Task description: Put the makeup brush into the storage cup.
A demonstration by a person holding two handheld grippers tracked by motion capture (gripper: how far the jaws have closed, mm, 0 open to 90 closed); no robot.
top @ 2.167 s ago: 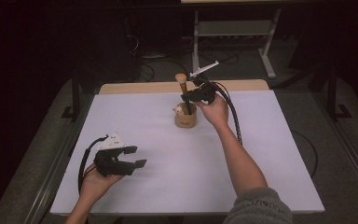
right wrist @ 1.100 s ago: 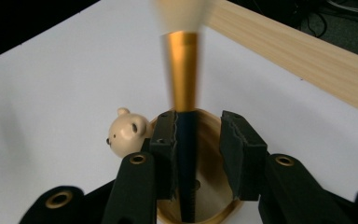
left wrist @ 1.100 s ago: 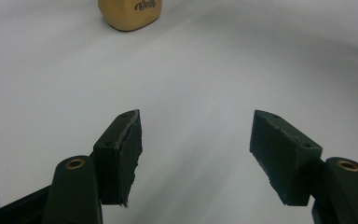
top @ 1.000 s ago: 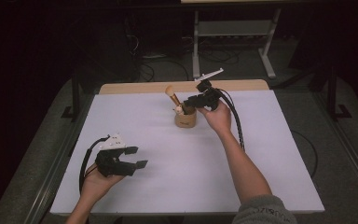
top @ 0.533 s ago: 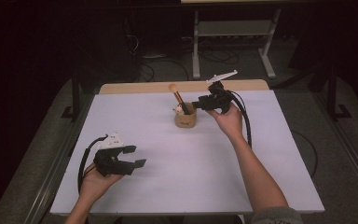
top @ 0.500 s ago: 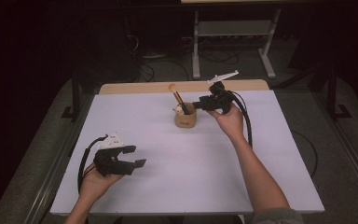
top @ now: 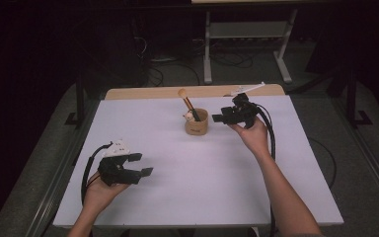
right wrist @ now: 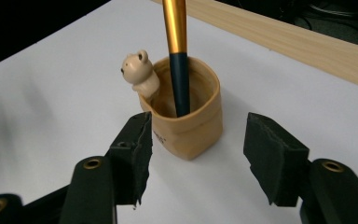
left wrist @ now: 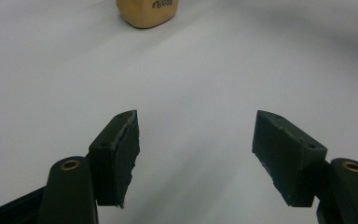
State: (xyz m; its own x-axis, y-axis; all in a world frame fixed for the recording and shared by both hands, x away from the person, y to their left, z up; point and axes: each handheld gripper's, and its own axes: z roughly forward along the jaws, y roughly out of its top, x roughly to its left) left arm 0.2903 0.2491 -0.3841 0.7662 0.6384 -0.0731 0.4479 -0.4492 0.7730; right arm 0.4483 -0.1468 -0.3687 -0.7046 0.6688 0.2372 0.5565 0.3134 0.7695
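Risk here, by judgement: brush (top: 186,101) leaning at a slant in the small tan holder (top: 197,122), top-heavy, so likely to tip the light cup if bumped by the right tongs (top: 219,118) drawing away just beside it. Jaws of the right tongs just been opening, parted now with nothing between them, the holder standing ahead of them in the right gripper view and free of both pads. Another hazard: trailing cable sweeping across the bench (top: 177,197) and catching the cup's rim. Holder soft-looking, rounded-square, matte tan like leather or silicone, small print on its front, a little pale bear figure (right wrist: 138,71) perched on the rim. Brush handle glossy: dark navy at the lower part inside the cup, metallic gold above, rounded wooden-coloured end at top in the high view. Bench covered in smooth white sheet, pale wood strip along the far edge. Left tongs (top: 140,164) held wide and empty near the front left, well apart from the holder (left wrist: 147,11); pads black, rough-edged foam or rubber.
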